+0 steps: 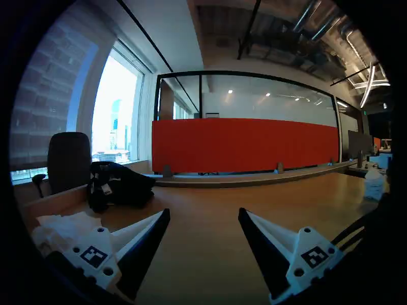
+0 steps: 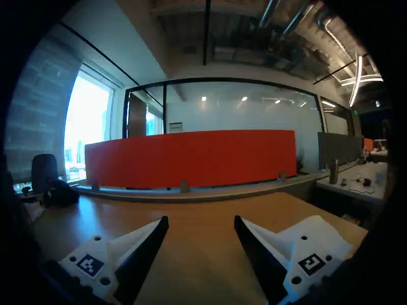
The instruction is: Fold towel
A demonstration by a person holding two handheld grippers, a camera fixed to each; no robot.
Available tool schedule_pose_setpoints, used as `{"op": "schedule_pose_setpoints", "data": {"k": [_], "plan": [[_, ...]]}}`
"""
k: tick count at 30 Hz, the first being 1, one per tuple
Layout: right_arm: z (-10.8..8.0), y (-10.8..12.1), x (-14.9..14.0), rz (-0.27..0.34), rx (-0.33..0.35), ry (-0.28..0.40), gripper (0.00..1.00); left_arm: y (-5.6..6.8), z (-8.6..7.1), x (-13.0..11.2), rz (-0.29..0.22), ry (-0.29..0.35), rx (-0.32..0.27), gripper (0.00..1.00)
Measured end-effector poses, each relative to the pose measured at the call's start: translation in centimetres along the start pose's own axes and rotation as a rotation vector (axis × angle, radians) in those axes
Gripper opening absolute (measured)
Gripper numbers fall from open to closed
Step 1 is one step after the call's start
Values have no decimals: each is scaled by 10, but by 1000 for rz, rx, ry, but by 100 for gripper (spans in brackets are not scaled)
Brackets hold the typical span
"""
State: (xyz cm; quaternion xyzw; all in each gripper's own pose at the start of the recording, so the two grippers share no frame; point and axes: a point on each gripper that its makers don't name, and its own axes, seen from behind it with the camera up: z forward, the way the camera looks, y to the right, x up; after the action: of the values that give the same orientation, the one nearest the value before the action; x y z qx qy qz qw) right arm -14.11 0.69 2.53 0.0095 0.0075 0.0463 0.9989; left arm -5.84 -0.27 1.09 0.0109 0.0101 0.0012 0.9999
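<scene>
the left hand-held gripper [image 1: 204,211] is held wide open above the wooden desk [image 1: 213,244], and nothing is gripped between its fingers. the right hand-held gripper [image 2: 201,218] is likewise spread wide, with nothing held. in the left gripper view, the towel [image 1: 63,226] is seen at the near left of the desk, just beside the left finger: a white, crumpled, unfolded heap, partly hidden behind that finger. a black bag [image 1: 119,185] is set behind it, near a black office chair [image 1: 68,160]. the desk is bounded at the back by a red partition [image 1: 244,145].
</scene>
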Motion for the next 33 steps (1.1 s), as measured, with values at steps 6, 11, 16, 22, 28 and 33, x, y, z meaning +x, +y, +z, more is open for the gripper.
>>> {"op": "schedule_pose_setpoints", "data": {"k": [6, 11, 16, 22, 28, 33], "plan": [[1, 2, -19, -8, 2, -6, 100, 0, 0, 0, 0, 0, 0, 100], [1, 4, -26, -7, 2, -9, 100, 0, 0, 0, 0, 0, 0, 100], [2, 5, -28, 6, 1, -10, 100, 0, 0, -1, 0, 0, 0, 100], [1, 2, -31, 9, 2, -9, 100, 0, 0, -1, 0, 0, 0, 100], [-3, 4, -35, 2, -4, -9, 100, 0, 0, -1, 0, 0, 0, 100], [-4, 5, -35, 4, -6, 1, 100, 0, 0, -1, 0, 0, 0, 100]]}}
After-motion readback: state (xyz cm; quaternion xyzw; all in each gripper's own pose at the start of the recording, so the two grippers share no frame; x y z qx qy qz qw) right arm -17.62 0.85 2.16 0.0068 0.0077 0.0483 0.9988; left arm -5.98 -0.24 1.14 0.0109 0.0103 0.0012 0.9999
